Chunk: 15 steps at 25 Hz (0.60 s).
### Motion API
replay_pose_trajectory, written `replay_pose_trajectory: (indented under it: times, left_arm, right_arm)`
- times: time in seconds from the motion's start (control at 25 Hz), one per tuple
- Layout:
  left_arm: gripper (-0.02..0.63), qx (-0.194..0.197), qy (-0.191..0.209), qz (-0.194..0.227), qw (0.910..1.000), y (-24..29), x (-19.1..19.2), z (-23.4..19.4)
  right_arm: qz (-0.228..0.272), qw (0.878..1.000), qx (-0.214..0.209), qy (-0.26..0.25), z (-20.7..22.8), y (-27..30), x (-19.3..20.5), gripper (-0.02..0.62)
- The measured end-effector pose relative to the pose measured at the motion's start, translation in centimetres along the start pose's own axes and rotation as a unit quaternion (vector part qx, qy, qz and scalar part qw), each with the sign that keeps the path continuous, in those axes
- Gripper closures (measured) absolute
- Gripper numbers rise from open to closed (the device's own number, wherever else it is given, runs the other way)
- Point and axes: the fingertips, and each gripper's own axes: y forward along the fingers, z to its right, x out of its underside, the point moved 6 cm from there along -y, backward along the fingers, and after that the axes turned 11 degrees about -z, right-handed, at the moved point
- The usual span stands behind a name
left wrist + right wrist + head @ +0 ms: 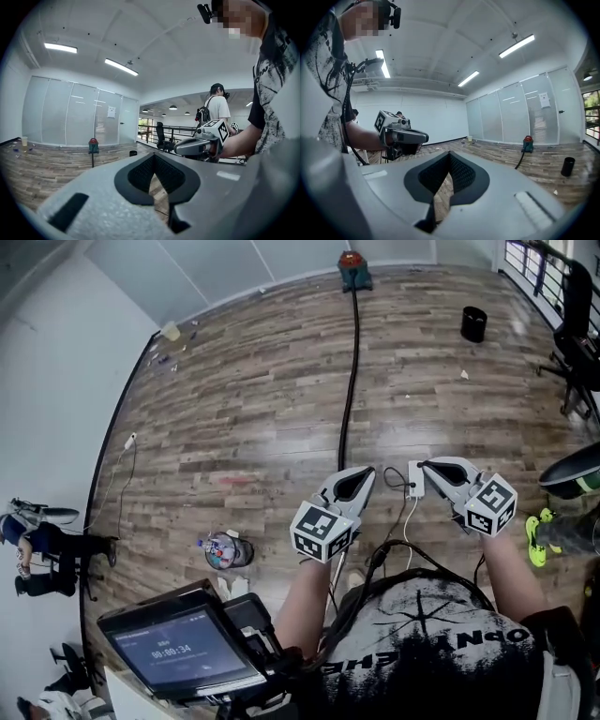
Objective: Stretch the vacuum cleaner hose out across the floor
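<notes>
Far left: a white wall (pixel 56 381) curves along the edge of the floor (pixel 253 409). People (pixel 42 545) are against it, and a thin cable (pixel 122 474) lies just beside it. A cup (pixel 171 331) stands in the far left corner. A clear container (pixel 225 550) stands on the floor left of my left arm. A screen (pixel 183 649) sits lower left, at my chest.

My left gripper (pixel 362 474): jaws together, nothing between them. The hose (pixel 350 371) lies nearly straight on the floor, running toward me from the vacuum (pixel 354 270) at the far glass wall (pixel 244 263). Its near part passes out of sight behind my left gripper. My right gripper (pixel 427 465): jaws together, empty, near the left one and clear of the hose.

Right of the hose: open planks, one white scrap (pixel 464 375), and a black bin (pixel 474 324) well apart from the hose. A chair (pixel 574 324) and a railing (pixel 534 263) bound the right edge. A person's green shoe (pixel 535 540) stands near my right arm. The widest open floor lies between the hose and the white wall.
</notes>
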Motion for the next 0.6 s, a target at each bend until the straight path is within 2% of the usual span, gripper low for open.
replay_pose_trajectory:
  times: [0.6]
  left_arm:
    - [0.603,-0.005,-0.001,-0.01,0.9999,0.0,0.5,-0.5]
  right_arm:
    - [0.001,1.0,-0.02,-0.003,-0.2,1.7,-0.1,0.589]
